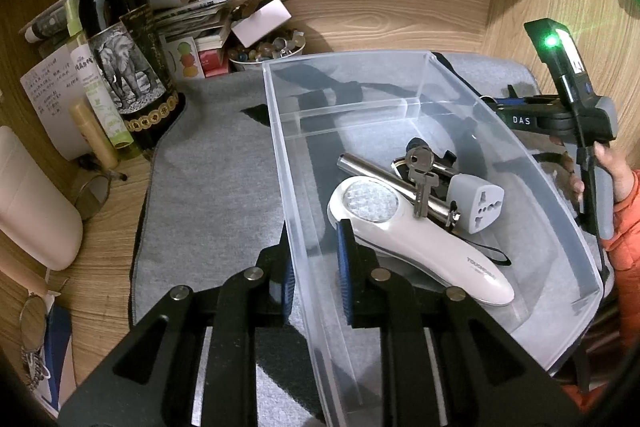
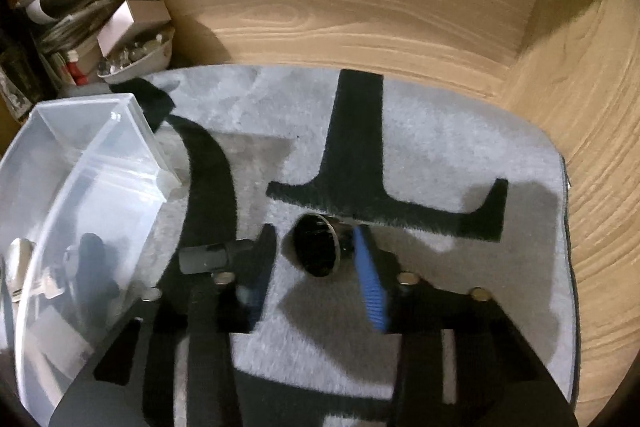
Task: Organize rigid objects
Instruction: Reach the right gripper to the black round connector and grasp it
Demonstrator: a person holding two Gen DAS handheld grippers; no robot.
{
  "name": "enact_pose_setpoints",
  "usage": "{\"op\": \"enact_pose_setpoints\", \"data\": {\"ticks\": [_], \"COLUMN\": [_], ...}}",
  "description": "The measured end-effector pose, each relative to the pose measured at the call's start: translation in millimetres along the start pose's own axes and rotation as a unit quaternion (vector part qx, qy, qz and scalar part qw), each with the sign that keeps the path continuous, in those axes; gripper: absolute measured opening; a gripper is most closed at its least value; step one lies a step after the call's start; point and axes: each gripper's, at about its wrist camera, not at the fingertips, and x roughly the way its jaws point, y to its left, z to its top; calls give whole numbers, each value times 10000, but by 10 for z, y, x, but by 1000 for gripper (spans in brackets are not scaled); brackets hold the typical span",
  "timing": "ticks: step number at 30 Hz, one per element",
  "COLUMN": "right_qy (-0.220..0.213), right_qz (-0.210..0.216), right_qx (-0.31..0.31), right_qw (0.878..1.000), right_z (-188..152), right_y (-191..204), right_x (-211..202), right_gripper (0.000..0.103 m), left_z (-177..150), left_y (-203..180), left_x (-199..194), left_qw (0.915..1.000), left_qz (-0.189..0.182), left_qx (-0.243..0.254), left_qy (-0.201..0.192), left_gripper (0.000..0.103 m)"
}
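A clear plastic bin (image 1: 400, 75) stands on a grey mat (image 1: 208, 163). In it lie a white hand-held device (image 1: 420, 243), a metal tube (image 1: 384, 179), keys (image 1: 420, 171) and a grey travel adapter (image 1: 476, 203). My left gripper (image 1: 316, 267) straddles the bin's left wall with a gap left at the pads; whether they press the wall I cannot tell. My right gripper (image 2: 312, 263) is open around a small dark metal cylinder (image 2: 316, 247) on the mat (image 2: 440, 139); its blue pad (image 2: 370, 279) is beside it. The bin (image 2: 80, 163) shows at the left.
A wine bottle (image 1: 120, 39), lotion tubes (image 1: 96, 95), papers and a bowl of beads (image 1: 268, 51) crowd the back left of the wooden desk. A white case (image 1: 32, 199) and glasses (image 1: 32, 323) lie at the left. Wooden walls enclose the back and right.
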Motion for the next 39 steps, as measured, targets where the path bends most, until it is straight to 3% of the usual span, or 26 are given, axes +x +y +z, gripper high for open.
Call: {"op": "enact_pose_setpoints", "data": {"ticks": [3, 11, 24, 26, 28, 30, 35, 36, 37, 39], "right_qy": [-32, -63, -668, -584, -447, -481, -106, -14, 107, 193], "right_qz": [26, 141, 338, 366, 209, 21, -12, 16, 102, 342], "right_qx": [-17, -66, -367, -370, -369, -371, -313, -276, -213, -87], "right_qw": [10000, 9999, 9965, 9969, 9981, 9981, 9995, 9996, 9997, 9992], "right_z": [4, 1, -80, -61, -42, -35, -22, -30, -50, -79], "right_y": [-7, 34, 178, 203, 225, 256, 261, 246, 218, 174], "right_x": [-19, -95, -684, -680, -603, -525, -208, -154, -91, -72], "right_gripper": [12, 11, 7, 11, 41, 54, 53, 47, 35, 31], "left_z": [-3, -8, -24, -23, -23, -25, -26, -25, -24, -25], "left_y": [4, 17, 33, 31, 30, 33, 35, 36, 37, 38], "left_x": [-1, -1, -12, -12, -15, -16, -16, -16, -15, -16], "left_qw": [10000, 10000, 9999, 9999, 9999, 9999, 9999, 9999, 9999, 9999], "left_qz": [-12, -46, -91, -95, -97, -95, -105, -107, -102, -98], "left_qx": [-10, -40, -88, -93, -96, -91, -92, -99, -96, -91], "left_qy": [-3, -11, -28, -29, -32, -32, -32, -34, -32, -32], "left_gripper": [17, 17, 17, 17, 17, 17, 17, 17, 17, 17]}}
